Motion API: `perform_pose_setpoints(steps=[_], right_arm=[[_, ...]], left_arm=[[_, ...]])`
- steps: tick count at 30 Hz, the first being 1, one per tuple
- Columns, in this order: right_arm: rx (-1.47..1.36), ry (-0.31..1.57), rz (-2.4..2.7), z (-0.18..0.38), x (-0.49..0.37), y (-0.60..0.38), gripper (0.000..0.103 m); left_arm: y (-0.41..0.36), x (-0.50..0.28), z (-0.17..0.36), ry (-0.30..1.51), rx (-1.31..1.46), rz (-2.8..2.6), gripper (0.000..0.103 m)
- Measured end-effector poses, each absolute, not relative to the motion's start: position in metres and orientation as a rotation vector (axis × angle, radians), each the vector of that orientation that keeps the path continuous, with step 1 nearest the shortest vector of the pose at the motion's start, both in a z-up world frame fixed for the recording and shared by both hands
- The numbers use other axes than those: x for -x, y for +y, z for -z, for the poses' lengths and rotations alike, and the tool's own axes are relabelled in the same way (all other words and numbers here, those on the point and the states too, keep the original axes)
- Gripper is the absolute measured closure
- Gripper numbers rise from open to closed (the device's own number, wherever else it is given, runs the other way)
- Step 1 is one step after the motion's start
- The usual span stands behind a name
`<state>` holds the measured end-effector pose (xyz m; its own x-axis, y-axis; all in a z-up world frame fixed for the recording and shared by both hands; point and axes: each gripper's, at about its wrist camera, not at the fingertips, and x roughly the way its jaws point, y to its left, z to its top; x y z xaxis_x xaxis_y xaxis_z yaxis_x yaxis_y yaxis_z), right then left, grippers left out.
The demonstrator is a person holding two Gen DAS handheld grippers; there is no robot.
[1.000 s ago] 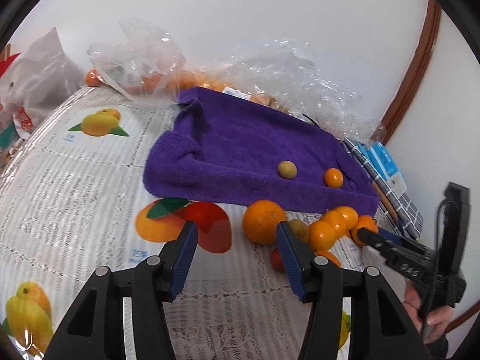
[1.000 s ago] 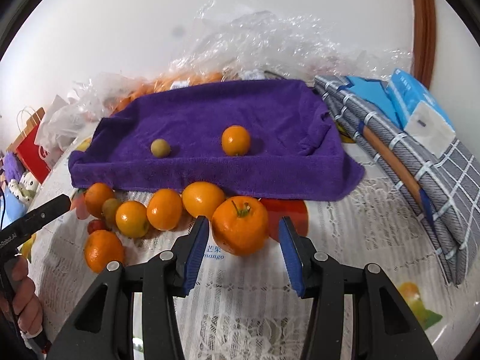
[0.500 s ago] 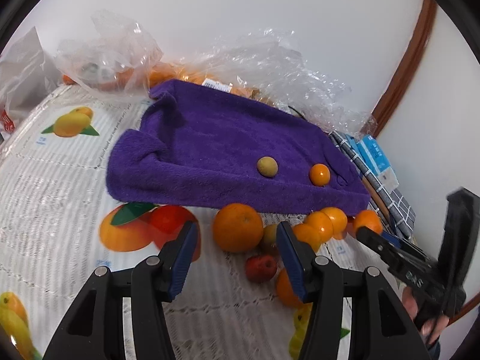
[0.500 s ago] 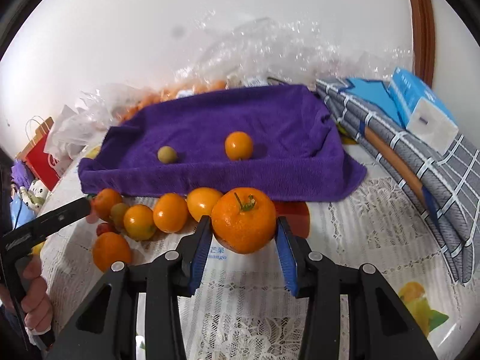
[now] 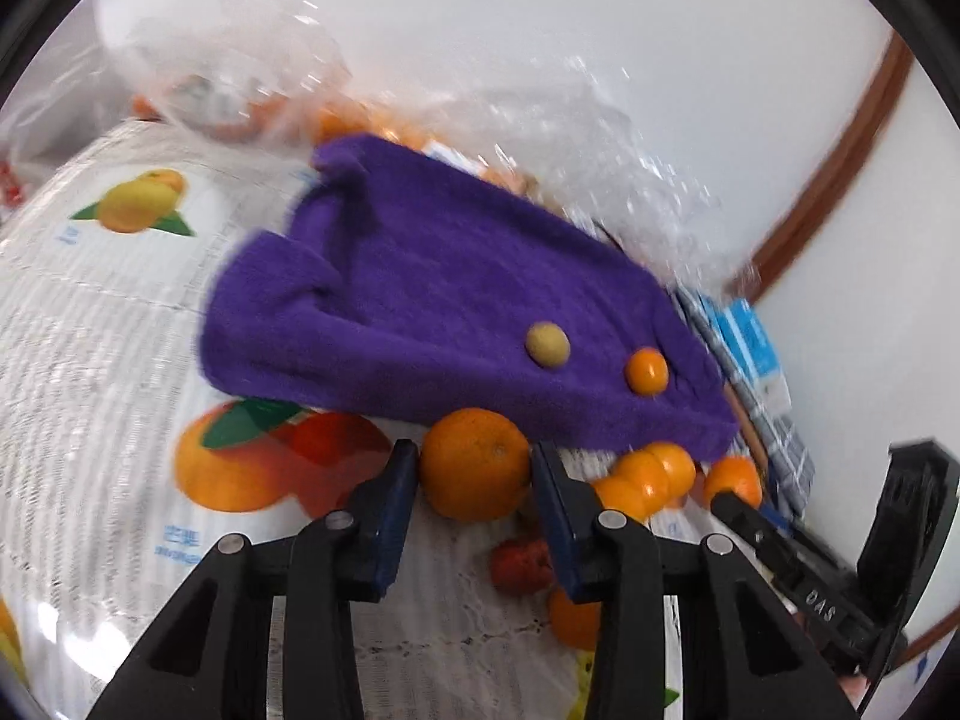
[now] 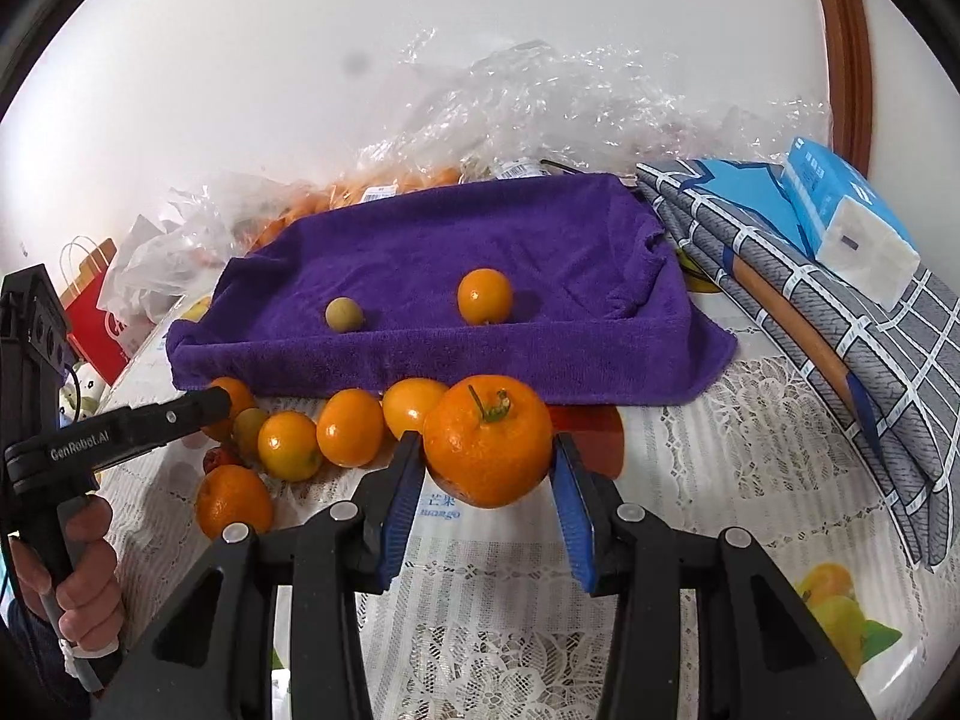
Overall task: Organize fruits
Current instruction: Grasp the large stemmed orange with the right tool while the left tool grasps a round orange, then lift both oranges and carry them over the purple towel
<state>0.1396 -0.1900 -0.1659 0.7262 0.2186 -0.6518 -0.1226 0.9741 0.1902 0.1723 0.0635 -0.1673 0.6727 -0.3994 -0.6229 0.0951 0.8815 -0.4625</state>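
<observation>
A purple towel (image 6: 480, 264) lies on the table with a small orange (image 6: 485, 296) and a yellow-green fruit (image 6: 344, 314) on it. My right gripper (image 6: 487, 462) is shut on a stemmed orange (image 6: 487, 441) and holds it just above the cloth. My left gripper (image 5: 474, 465) has its blue pads against both sides of a large orange (image 5: 474, 462) in front of the towel (image 5: 456, 300). Several small oranges (image 6: 351, 426) and a red fruit (image 5: 521, 564) lie in a row at the towel's front edge.
Clear plastic bags (image 6: 540, 108) with more oranges sit behind the towel by the wall. A grey checked cloth (image 6: 840, 324) and a blue tissue pack (image 6: 840, 204) lie at the right. A red paper bag (image 6: 90, 300) stands at the left.
My left gripper moved forward and closed around the large orange. My right gripper shut on the stemmed orange and lifted it slightly.
</observation>
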Motion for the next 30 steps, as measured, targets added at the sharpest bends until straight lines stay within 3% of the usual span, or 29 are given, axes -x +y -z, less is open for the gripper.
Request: perform_pose_setpoints(steps=[11,16,20,21,30], right_arm=[[-0.138,0.772,-0.174,0.170,-0.145,-0.190,0.061],[-0.129,0.812,-0.156,0.175,-0.151,-0.189,0.061],[-0.144,0.830,-0.145,0.179,-0.153,-0.193,0.061],[-0.147,0.826,-0.147,0.179,-0.153,-0.194,0.061],[-0.130,0.758,-0.161,0.170,-0.142,-0.191,0.061]], left_arm=[[0.091,-0.159,0.170,0.820,0.445,0.155,0.065],[0.075,-0.162,0.171,0.824,0.360,0.153,0.053],[0.068,-0.164,0.170,0.824,0.321,0.140,0.055],[0.071,-0.163,0.170,0.819,0.341,0.146,0.066],[0.071,-0.150,0.157,0.724,0.353,0.186,0.065]])
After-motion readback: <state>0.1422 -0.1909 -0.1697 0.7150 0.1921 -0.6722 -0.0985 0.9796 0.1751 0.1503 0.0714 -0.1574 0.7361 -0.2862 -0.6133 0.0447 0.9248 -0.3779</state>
